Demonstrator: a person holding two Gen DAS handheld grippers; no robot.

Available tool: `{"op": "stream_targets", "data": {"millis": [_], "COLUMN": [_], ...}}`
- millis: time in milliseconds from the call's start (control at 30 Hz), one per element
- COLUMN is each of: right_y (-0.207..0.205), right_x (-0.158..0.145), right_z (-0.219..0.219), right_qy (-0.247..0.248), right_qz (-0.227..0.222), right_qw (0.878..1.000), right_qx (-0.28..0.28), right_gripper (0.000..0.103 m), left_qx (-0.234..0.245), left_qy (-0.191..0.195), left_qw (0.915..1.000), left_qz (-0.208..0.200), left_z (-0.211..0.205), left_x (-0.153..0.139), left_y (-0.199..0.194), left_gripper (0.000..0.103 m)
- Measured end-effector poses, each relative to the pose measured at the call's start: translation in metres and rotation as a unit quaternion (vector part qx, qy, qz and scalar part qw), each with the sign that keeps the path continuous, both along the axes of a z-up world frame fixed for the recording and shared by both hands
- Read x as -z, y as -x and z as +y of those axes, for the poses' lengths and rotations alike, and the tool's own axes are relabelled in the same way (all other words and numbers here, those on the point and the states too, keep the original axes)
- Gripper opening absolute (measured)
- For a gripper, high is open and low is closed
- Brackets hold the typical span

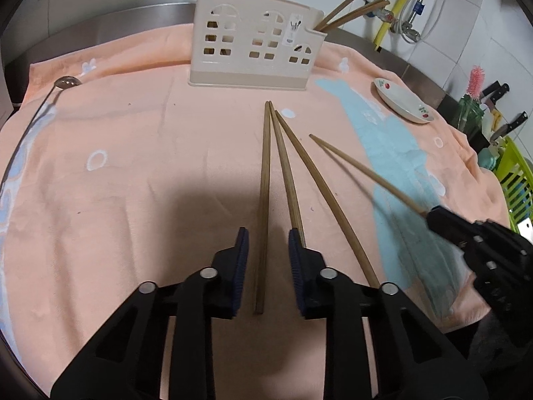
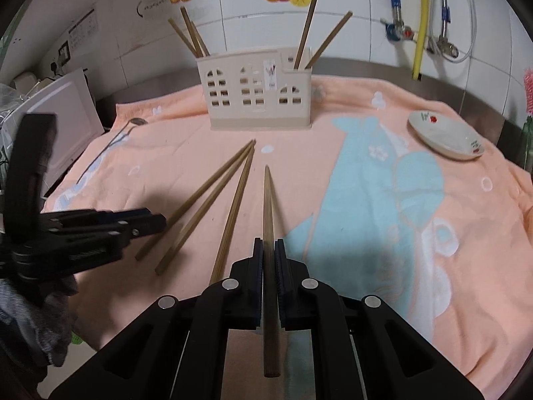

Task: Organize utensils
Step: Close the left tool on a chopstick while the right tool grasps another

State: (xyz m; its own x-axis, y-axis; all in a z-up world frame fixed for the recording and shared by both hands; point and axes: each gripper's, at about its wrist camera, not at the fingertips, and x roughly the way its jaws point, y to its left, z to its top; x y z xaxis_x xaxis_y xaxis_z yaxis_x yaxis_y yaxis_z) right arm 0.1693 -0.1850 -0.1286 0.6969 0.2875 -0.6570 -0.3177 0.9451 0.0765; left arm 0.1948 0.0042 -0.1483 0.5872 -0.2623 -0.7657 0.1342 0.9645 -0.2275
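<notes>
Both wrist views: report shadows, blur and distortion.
Left wrist view: fisheye bends the towel edges; a dark shadow lies ahead of the left gripper. Right wrist view: the held chopstick blurs dark between the right gripper pads; the holder stays sharp.

Peach towel (image 2: 366, 233) with pale-blue whale; cream holder (image 2: 256, 96); brown chopsticks (image 1: 265, 200).

Both wrist cams low over towel (image 1: 133, 166), facing utensil holder (image 1: 253, 46), left cam nearer, shared centre.
</notes>
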Motion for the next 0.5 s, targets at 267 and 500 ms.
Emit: {"op": "stream_targets", "data": {"millis": [267, 500], "right_y": [0.002, 0.002], "right_x": [-0.012, -0.015], "right_z": [-0.008, -0.010], "right_qy": [-0.003, -0.006], "right_qz": [-0.018, -0.021], "right_qw": [1.000, 1.000], "right_qx": [-0.004, -0.004], "right_gripper": [0.007, 0.007], "left_qx": [-0.005, -0.004], "left_qy": [-0.008, -0.026], "left_qw": [0.9999, 0.9996], "left_qz": [0.011, 0.010], "left_z": [-0.005, -0.009], "left_x": [0.011, 0.011], "left_y": [-0.012, -0.017], "left_gripper": [0.017, 0.015]}}
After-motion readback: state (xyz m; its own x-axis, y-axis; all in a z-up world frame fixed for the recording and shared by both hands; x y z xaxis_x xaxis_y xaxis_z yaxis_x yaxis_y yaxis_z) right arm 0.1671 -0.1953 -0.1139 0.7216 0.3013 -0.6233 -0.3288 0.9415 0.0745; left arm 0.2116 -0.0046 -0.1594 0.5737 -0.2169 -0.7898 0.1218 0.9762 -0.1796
